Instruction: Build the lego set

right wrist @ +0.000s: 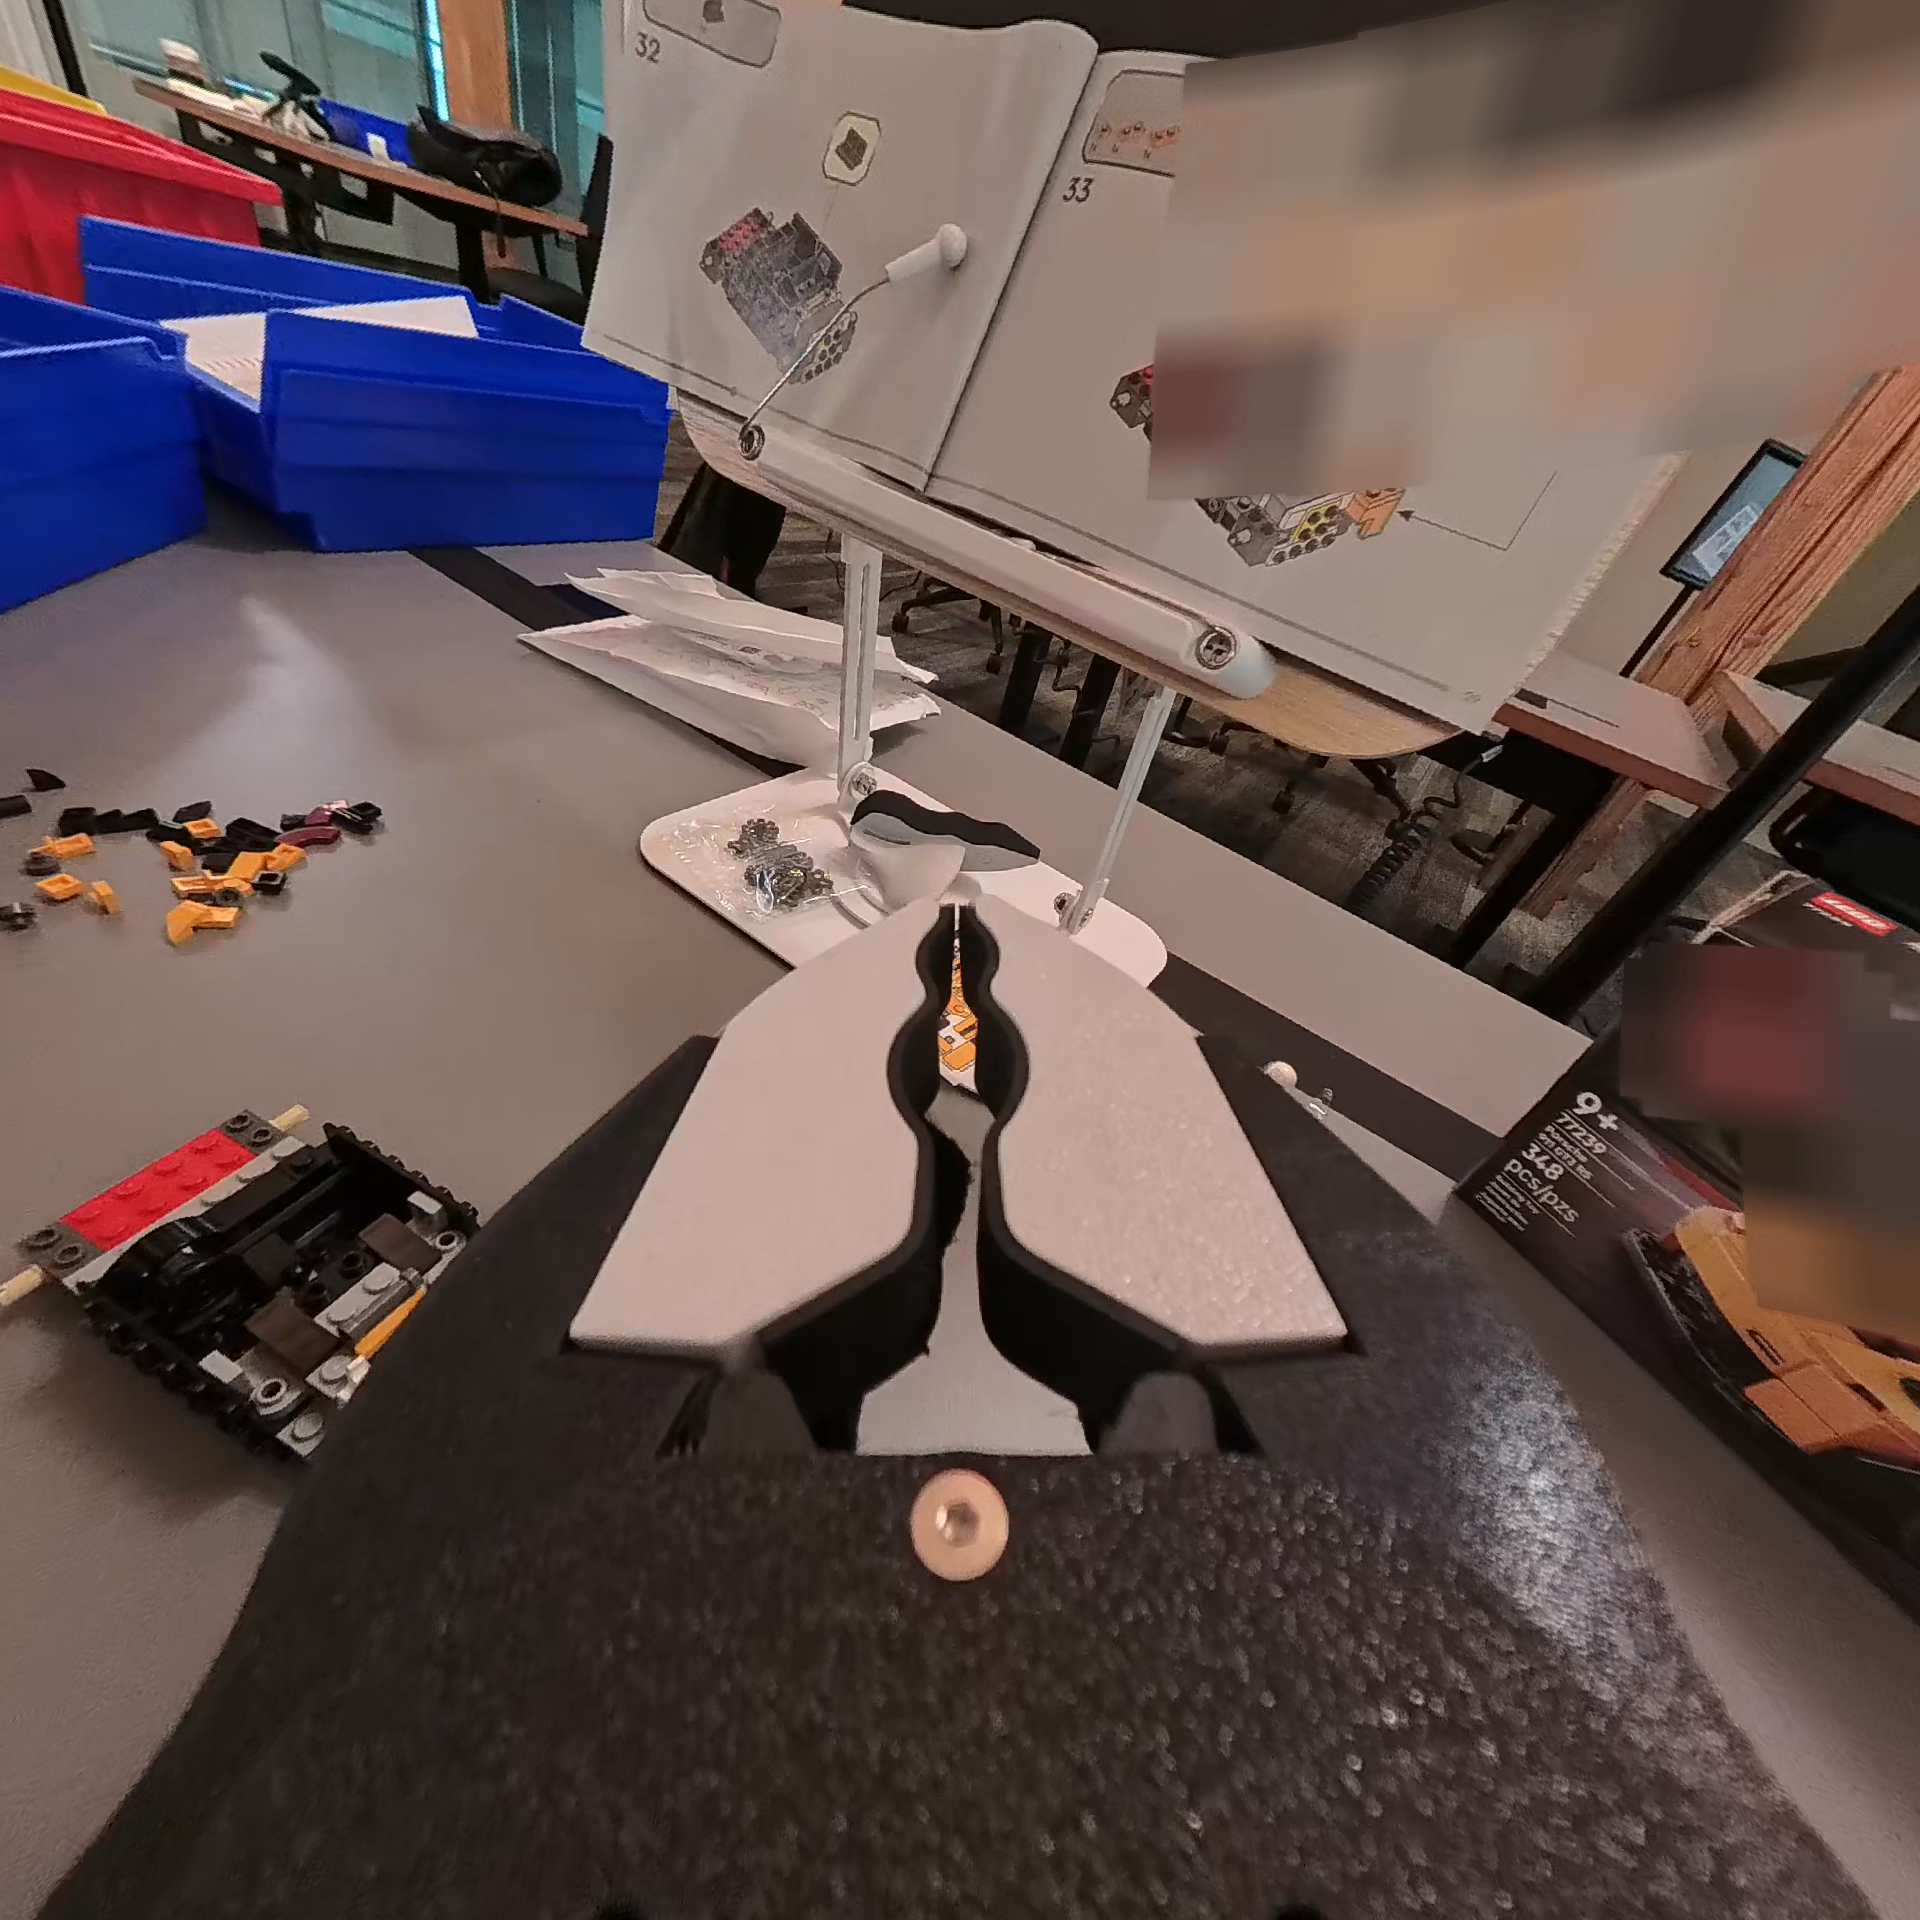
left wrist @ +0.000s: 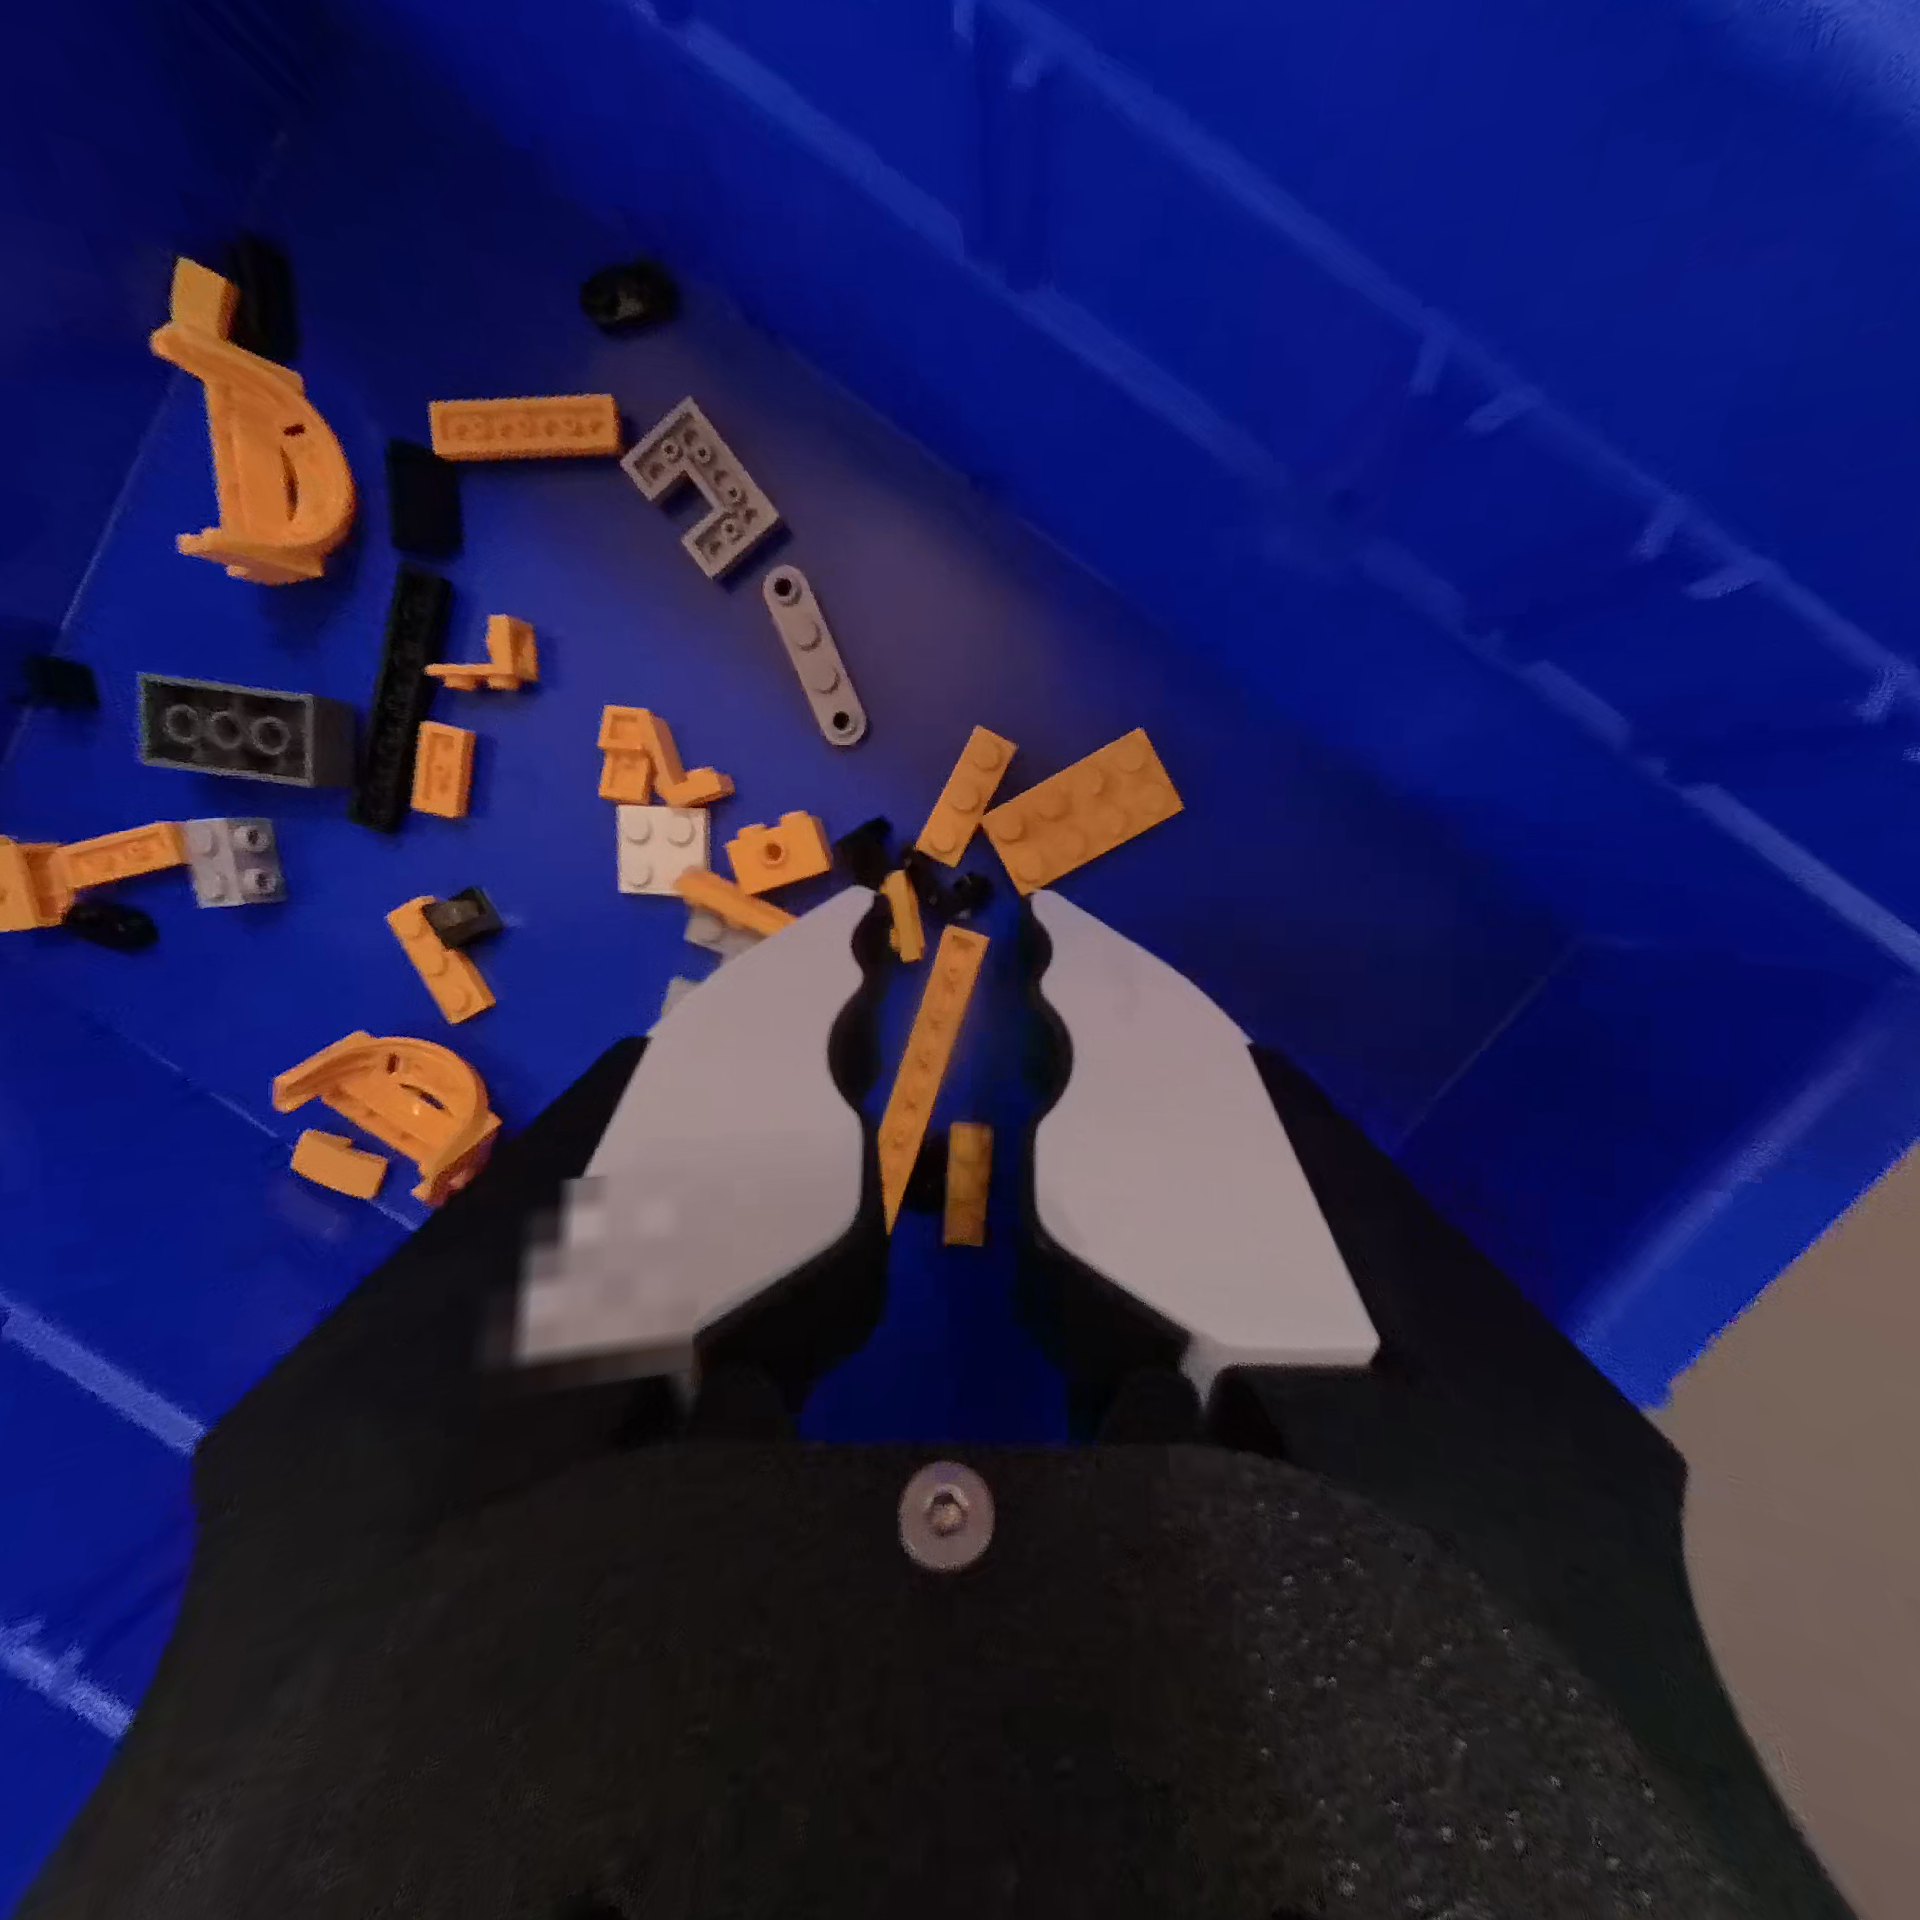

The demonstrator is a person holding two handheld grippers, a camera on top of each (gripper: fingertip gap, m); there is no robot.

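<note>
Lego pieces [left wrist: 665, 748] lie loose in the blue bin [left wrist: 1351, 468]: light, stiff, slippery, best pinched across flat sides. Left gripper [left wrist: 948, 899] hangs released over them; right gripper [right wrist: 958, 920], nearly clenched, holds nothing I can make out.

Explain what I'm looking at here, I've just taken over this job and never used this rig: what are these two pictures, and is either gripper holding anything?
There is no robot arm: a person holds one two-finger gripper in each hand, each with a camera looking along its fingers.

The left wrist view looks down into a blue bin of loose orange, grey and black lego pieces. The left gripper is open above them, holding nothing.

The right wrist view looks across a grey table. The right gripper is almost shut; whether it grips anything is unclear. On the table lie a partly built model, a scatter of small pieces and a stand with the open instruction booklet.
</note>
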